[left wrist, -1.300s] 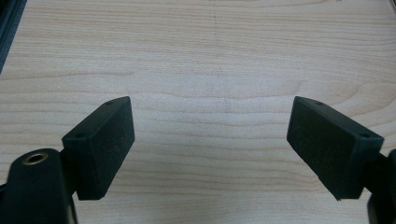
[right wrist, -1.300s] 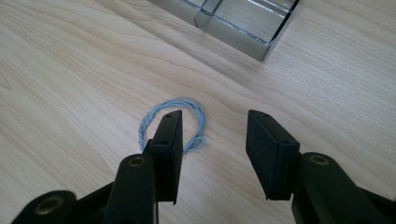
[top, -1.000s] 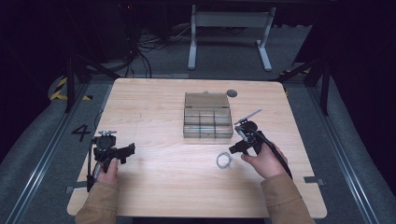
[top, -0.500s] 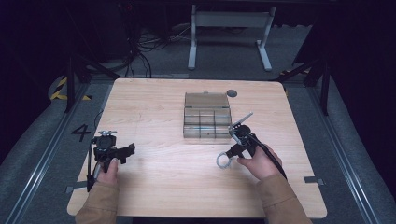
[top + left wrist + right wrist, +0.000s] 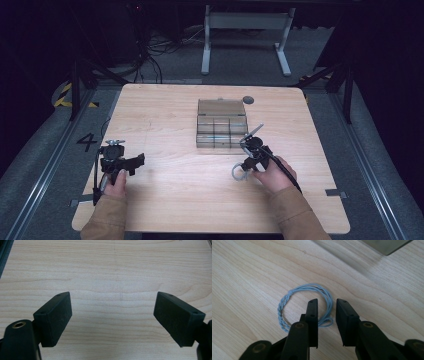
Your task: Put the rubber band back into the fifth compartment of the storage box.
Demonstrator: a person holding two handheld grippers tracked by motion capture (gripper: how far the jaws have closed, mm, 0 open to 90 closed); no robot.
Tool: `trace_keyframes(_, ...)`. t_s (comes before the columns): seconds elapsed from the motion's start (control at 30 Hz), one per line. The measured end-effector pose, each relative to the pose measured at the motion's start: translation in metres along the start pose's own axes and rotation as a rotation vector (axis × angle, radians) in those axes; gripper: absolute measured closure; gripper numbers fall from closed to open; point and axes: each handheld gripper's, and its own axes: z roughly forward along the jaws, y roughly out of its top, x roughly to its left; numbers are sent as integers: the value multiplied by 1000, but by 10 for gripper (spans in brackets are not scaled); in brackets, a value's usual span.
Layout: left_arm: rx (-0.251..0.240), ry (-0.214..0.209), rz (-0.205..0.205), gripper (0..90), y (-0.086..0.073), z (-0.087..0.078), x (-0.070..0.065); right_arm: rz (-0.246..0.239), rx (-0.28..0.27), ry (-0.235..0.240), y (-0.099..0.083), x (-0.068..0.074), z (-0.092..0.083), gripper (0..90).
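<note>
Coil of pale blue wire [image 5: 305, 305] lying flat on the table [image 5: 165, 200], just in front of the compartment box [image 5: 221, 125]. The right tongs [image 5: 326, 307] straddle the coil's near strand, not yet pinching it (their jaws have just been closing). We should settle lower, centre the strand, then close. A second ago these tongs stood higher and nearer the box. The left tongs [image 5: 112, 315] rest wide open, empty.
</note>
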Motion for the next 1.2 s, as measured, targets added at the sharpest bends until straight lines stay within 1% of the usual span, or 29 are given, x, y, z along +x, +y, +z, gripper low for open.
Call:
trace_keyframes(0.03, 1, 0, 0, 158, 0, 0, 0, -8, 4, -9, 1, 1, 1, 747)
trace_keyframes(0.17, -1, 1, 2, 159, 0, 0, 0, -10, 11, -17, 1, 2, 3, 779)
trace_keyframes(0.27, -1, 1, 2, 158, 0, 0, 0, -12, 0, -9, 0, 3, 4, 815)
trace_keyframes(0.3, -1, 1, 2, 159, 0, 0, 0, -12, 6, -6, 1, 3, 5, 825)
trace_keyframes(0.43, -2, 0, 2, 158, 0, 0, 0, -23, 6, -17, 1, 6, 5, 872)
trace_keyframes(0.6, -3, 0, -3, 159, 0, 0, 0, -45, -8, -24, 1, 7, 4, 889)
trace_keyframes(0.83, -4, 0, 1, 159, 0, 0, 0, -49, -26, -21, 0, 9, -5, 893)
trace_keyframes(0.97, -2, 0, -1, 159, 0, 0, 0, -61, -49, -13, -1, 11, -15, 893)
trace_keyframes(1.07, -3, 0, 1, 159, 0, 0, 0, -65, -71, -17, -1, 14, -25, 893)
trace_keyframes(1.13, -3, 0, 1, 158, 0, 0, 0, -65, -76, -16, -1, 14, -26, 893)
trace_keyframes(1.2, -2, -1, 2, 158, 0, 0, 0, -70, -87, -19, -2, 15, -32, 893)
